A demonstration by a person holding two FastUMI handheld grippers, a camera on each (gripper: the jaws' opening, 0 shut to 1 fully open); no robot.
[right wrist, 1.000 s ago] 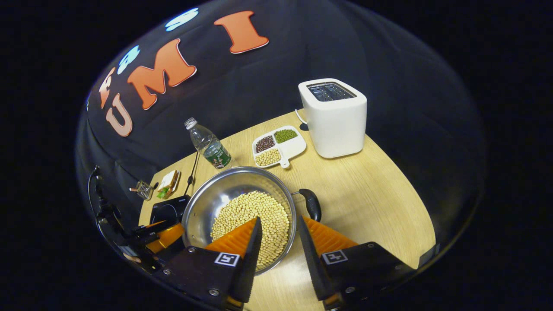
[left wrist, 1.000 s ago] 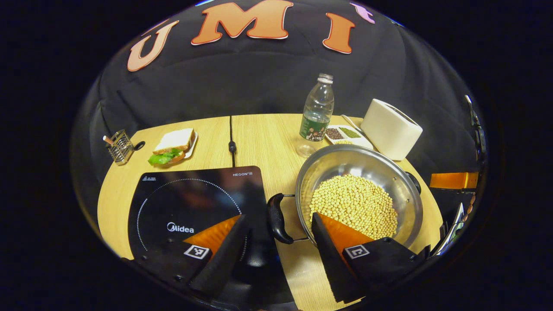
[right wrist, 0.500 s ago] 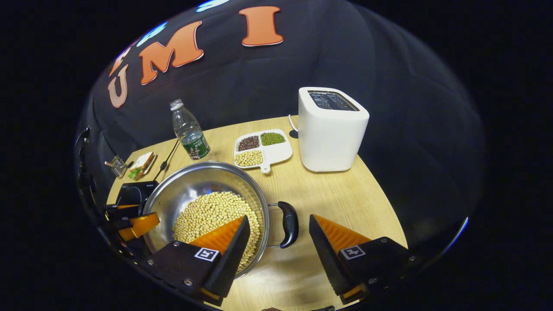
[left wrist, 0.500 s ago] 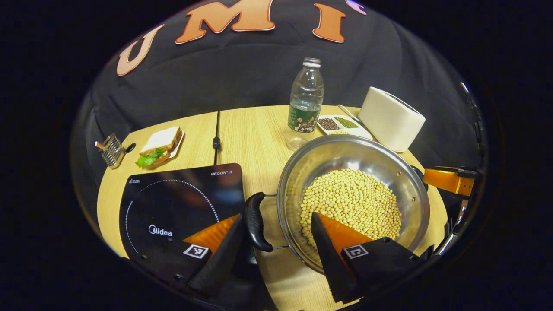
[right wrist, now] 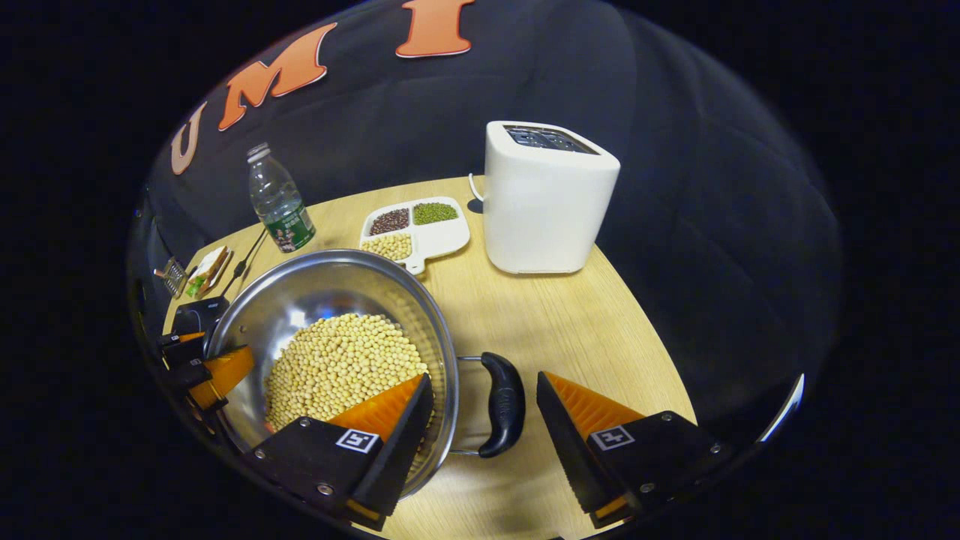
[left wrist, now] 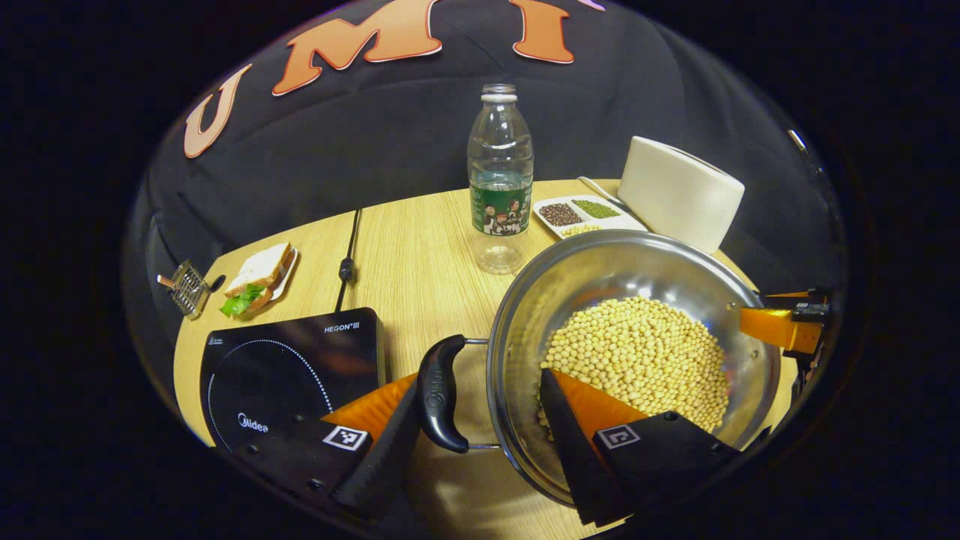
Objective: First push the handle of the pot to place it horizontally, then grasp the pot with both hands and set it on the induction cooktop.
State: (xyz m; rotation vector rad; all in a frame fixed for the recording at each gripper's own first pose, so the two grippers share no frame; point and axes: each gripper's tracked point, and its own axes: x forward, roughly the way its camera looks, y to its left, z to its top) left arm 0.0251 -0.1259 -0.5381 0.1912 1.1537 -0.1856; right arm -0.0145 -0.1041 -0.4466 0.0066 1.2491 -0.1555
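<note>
- Left tongs [left wrist: 480, 442] stood open, having closed in over the last second until the pot's left handle [left wrist: 439, 392] sat between their fingers; right tongs [right wrist: 484, 442] were likewise open astride the right handle [right wrist: 502, 403]
- Both grasps looked ready to close; the pot [left wrist: 637, 296] of soybeans [left wrist: 637, 352] rested on the counter [left wrist: 420, 247], just beside the induction cooktop [left wrist: 285, 367]

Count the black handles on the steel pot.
2. One curved black handle sits on the side of the round steel pot of soybeans facing the black induction cooktop; the other black handle is on the opposite side, between the right claw's open fingers.
</note>
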